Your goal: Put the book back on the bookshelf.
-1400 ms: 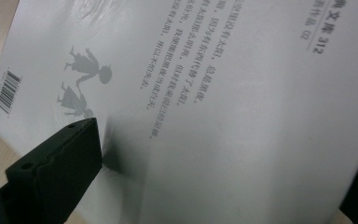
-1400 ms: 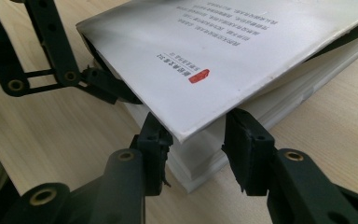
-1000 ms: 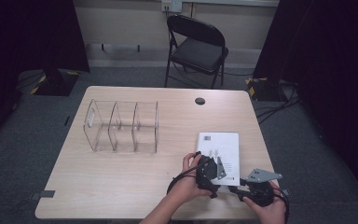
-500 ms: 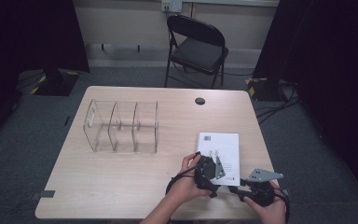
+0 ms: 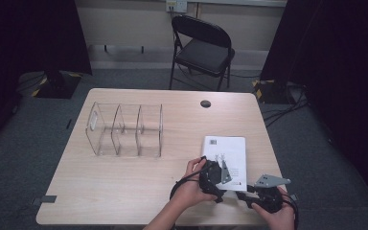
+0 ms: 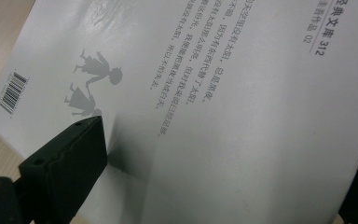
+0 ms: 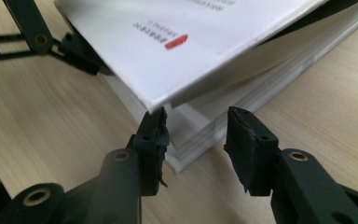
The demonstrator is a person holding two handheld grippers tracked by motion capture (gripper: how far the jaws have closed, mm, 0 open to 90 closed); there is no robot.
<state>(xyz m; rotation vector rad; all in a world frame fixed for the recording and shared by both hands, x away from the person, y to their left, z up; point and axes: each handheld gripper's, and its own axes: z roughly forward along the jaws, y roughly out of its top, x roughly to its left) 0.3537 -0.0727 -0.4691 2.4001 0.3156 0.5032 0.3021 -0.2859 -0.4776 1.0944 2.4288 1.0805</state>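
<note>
A white book [image 5: 225, 153] lies flat at the table's front right. My left gripper [image 5: 218, 176] sits over its near left part. In the left gripper view its jaws stand wide over the back cover [image 6: 223, 93], one fingertip [image 6: 86, 135] resting on it; they have just been closing a little. My right gripper [image 5: 245, 195] is at the book's near corner, pointing left. In the right gripper view its jaws [image 7: 196, 116] are open around the corner of the lower pages, while the cover and upper pages [image 7: 168, 28] are raised above them. The left gripper's linkage [image 7: 74, 46] touches the book's far side.
A clear acrylic divider rack [image 5: 124, 129] stands at the table's left middle. A cable grommet [image 5: 205, 103] sits near the far edge. A black folding chair [image 5: 203, 50] stands behind the table [image 5: 124, 187]. Cables lie on the floor to the right.
</note>
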